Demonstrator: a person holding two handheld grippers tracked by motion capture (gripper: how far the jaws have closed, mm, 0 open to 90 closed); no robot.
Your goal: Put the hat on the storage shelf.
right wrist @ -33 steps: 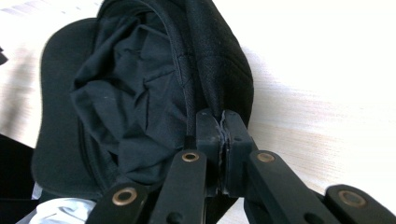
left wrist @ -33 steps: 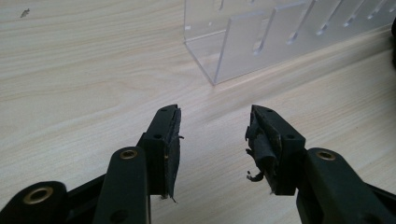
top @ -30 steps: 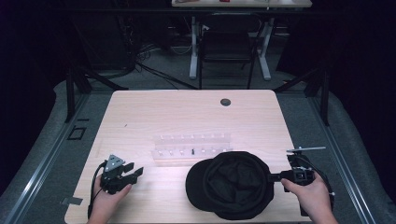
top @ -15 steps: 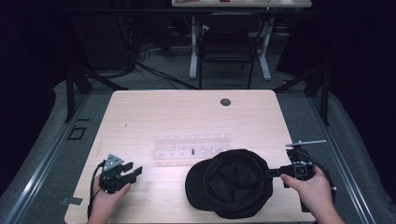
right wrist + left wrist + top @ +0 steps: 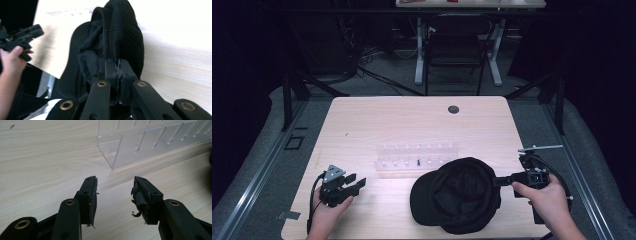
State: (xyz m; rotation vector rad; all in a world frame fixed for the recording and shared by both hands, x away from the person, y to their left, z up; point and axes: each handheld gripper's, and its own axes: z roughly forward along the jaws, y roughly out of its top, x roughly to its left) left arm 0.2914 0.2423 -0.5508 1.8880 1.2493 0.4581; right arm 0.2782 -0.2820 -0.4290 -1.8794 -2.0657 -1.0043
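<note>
High view: fixed overhead, looks forward and down over the whole bench [image 5: 362, 120]. Left gripper view: low and close, faces the clear rack [image 5: 150, 142], also mid-frame in the high view. Right gripper view: close on the black cap [image 5: 120, 35], left gripper [image 5: 22, 37] upper left.

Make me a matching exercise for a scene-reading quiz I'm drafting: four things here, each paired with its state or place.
Things:
1. left gripper
2. right gripper
3. black fabric cap
4. clear plastic rack

States:
A. stands mid-table, untouched
B. fingers shut on fabric
C. pinched at its rim
D. fingers apart, nothing between

Pairs: 1-D, 2-B, 3-C, 4-A
</note>
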